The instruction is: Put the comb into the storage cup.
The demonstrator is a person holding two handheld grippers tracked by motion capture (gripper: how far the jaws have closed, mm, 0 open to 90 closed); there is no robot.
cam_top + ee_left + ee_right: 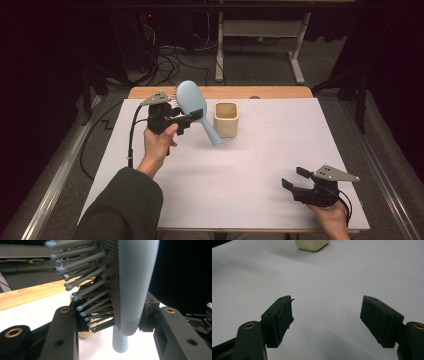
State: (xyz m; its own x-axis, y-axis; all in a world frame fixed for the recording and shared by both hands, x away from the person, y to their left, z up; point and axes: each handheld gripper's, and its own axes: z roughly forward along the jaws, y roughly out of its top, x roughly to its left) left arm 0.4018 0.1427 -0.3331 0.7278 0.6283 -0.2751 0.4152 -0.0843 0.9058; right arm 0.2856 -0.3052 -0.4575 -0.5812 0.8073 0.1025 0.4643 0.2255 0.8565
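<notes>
Things we count on the white table (260,165): one pale blue hairbrush (192,102) and one square cream cup (226,119). Our left gripper (192,117) has its jaws clamped on the brush just below the oval head, holding it tilted above the table beside the cup, handle slanting down. Its ball-tipped bristles (82,290) are cut off at the top in the left gripper view. Our right gripper (295,178) rests near the front edge, jaws wide apart.
</notes>
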